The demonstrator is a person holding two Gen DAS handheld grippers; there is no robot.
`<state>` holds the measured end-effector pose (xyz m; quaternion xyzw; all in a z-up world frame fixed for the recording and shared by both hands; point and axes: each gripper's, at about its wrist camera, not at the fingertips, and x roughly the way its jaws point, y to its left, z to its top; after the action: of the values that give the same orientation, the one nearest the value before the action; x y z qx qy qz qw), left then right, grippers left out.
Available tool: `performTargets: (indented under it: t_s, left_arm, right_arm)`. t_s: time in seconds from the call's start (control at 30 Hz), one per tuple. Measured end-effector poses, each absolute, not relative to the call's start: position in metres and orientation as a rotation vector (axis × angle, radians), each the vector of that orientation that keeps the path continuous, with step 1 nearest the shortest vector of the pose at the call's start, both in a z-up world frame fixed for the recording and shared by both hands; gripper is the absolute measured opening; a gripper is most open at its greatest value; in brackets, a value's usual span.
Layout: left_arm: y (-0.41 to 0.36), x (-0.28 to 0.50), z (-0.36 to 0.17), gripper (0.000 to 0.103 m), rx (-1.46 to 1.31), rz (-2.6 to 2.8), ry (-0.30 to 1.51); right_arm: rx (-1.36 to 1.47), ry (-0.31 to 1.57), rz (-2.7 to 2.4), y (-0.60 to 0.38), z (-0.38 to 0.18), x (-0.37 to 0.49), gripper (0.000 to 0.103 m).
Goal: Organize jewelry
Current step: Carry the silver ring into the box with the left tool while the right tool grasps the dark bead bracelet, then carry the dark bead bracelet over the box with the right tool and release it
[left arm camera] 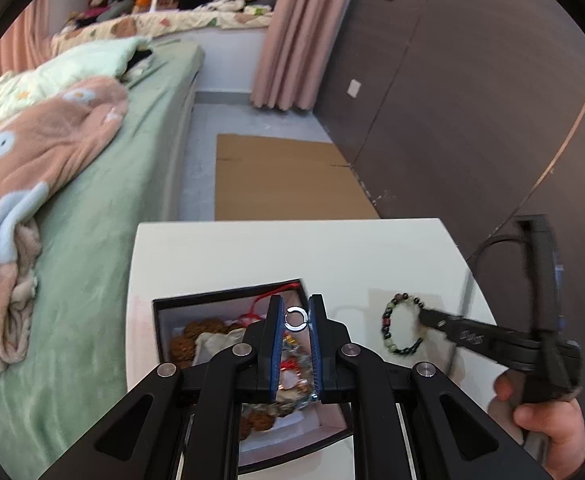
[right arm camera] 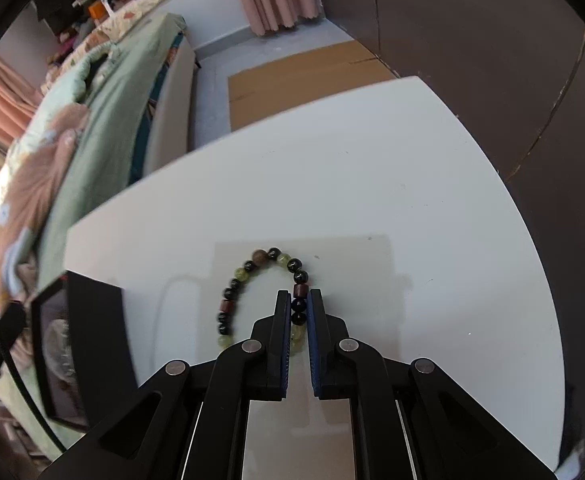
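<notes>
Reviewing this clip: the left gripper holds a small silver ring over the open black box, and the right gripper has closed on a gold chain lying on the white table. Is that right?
Not quite. The right gripper has closed on a beaded bracelet of green, black and brown beads, not a gold chain, as the right wrist view shows. The rest stands.

The left gripper (left arm camera: pixel 296 312) points forward and downward, its blue-padded fingers (left arm camera: pixel 276 320) drawn close, pinching a small silver ring (left arm camera: pixel 296 317) between the tips. The right gripper (right arm camera: pixel 298 300) points steeply down at the tabletop (right arm camera: pixel 332 184), its fingers nearly together and pressing on the right side of a beaded bracelet (right arm camera: pixel 260 292). From the left wrist view the right gripper reaches in from the right, and a bare hand (left arm camera: pixel 548 420) wraps around its handle at the near right.
</notes>
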<state>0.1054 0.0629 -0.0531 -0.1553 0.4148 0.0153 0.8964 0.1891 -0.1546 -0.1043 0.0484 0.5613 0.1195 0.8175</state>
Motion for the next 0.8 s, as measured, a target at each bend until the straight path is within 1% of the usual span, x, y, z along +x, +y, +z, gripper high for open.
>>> performTargets:
  t_s: [0.1, 0.17, 0.2, 0.23, 0.3, 0.33, 0.5, 0.8]
  left_arm:
    - [0.074, 0.106, -0.060, 0.013, -0.372, 0.044, 0.895]
    - [0.081, 0.108, -0.065, 0.019, -0.409, 0.045, 0.921]
    - [0.083, 0.108, -0.067, 0.030, -0.424, 0.042, 0.928]
    - [0.087, 0.108, -0.069, 0.047, -0.445, 0.043, 0.933]
    - [0.094, 0.107, -0.069, 0.065, -0.484, 0.060, 0.923]
    - [0.096, 0.105, -0.068, 0.067, -0.500, 0.065, 0.909]
    - [0.109, 0.097, -0.058, 0.067, -0.555, 0.085, 0.845]
    - [0.133, 0.092, -0.058, 0.067, -0.600, 0.143, 0.836]
  right_arm:
    - [0.144, 1.132, 0.296, -0.155, -0.084, 0.180, 0.009]
    - [0.167, 1.102, 0.328, -0.152, -0.074, 0.175, 0.009]
    - [0.182, 1.087, 0.349, -0.152, -0.069, 0.171, 0.009]
    - [0.193, 1.075, 0.364, -0.149, -0.065, 0.169, 0.009]
    - [0.220, 1.052, 0.393, -0.147, -0.058, 0.163, 0.009]
    - [0.234, 1.041, 0.404, -0.144, -0.055, 0.161, 0.009]
    - [0.323, 0.997, 0.473, -0.131, -0.044, 0.155, 0.009]
    - [0.443, 0.935, 0.663, -0.103, -0.029, 0.146, 0.009]
